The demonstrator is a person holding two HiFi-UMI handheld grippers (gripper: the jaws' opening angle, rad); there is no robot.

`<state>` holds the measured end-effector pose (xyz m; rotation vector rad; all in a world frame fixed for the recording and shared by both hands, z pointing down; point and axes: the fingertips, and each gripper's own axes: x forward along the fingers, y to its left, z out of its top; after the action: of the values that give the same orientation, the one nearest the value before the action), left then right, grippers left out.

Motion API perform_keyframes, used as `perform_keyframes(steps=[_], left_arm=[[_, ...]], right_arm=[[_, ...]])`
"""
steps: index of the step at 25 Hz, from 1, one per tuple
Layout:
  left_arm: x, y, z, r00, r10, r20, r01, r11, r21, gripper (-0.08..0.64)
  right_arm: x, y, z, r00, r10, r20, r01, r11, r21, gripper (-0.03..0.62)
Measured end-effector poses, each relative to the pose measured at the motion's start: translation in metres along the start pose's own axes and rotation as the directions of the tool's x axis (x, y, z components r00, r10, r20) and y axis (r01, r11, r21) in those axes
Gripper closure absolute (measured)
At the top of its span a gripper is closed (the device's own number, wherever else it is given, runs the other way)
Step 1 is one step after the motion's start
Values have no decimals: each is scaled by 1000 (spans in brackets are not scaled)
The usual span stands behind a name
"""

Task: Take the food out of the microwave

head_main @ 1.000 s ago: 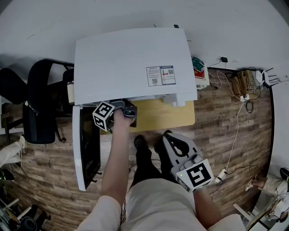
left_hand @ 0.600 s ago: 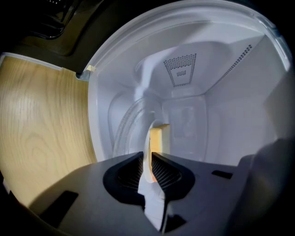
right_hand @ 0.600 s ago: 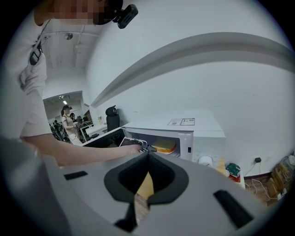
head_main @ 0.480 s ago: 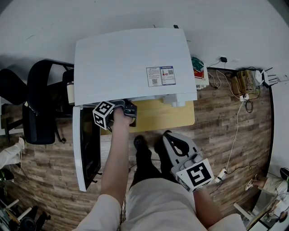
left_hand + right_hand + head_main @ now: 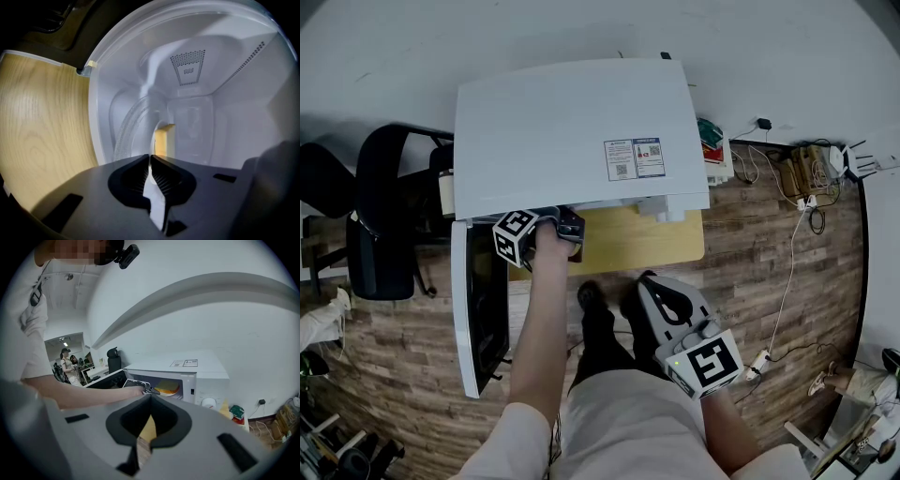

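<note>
**Head view with both gripper views: the grasp inside the oven.** The white microwave point(image 5: 572, 131) stands on a wooden bench point(image 5: 647, 239), with its door point(image 5: 478, 309) swung wide open at the microwave's left side. The left gripper point(image 5: 150, 158) reaches through the opening into the microwave's cavity. Its jaws have just been closing and now stand almost together, pinching what appears to be the thin white rim of a plate point(image 5: 154, 199), seen as a pale sliver between the ribbed pads. The food point(image 5: 167, 386), a yellow-orange slab, lies on that plate inside the microwave, just beyond the tips of the left jaws. It has not yet left the cavity. The right gripper point(image 5: 150, 398) is held low in front of the microwave and well apart from it. Its jaws are pressed together on nothing and aimed toward the opening. The closing of the left jaws suggests that the reach is done and the grasp made. The step in hand is probably to draw the plate outward through the microwave's opening. A pinch at one edge leaves the far side unsupported, so the plate may tip and the food may slide.
</note>
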<state>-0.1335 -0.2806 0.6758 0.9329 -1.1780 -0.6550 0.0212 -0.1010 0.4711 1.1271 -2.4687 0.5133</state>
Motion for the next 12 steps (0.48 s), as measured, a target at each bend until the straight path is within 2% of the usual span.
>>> perform_keyframes(steps=[12], left_arm=[[-12,5,-7,999,-31,-19,31,999,-30,543]], right_arm=[[0,4,2,1000,7,7,-7,1000,-1,594]])
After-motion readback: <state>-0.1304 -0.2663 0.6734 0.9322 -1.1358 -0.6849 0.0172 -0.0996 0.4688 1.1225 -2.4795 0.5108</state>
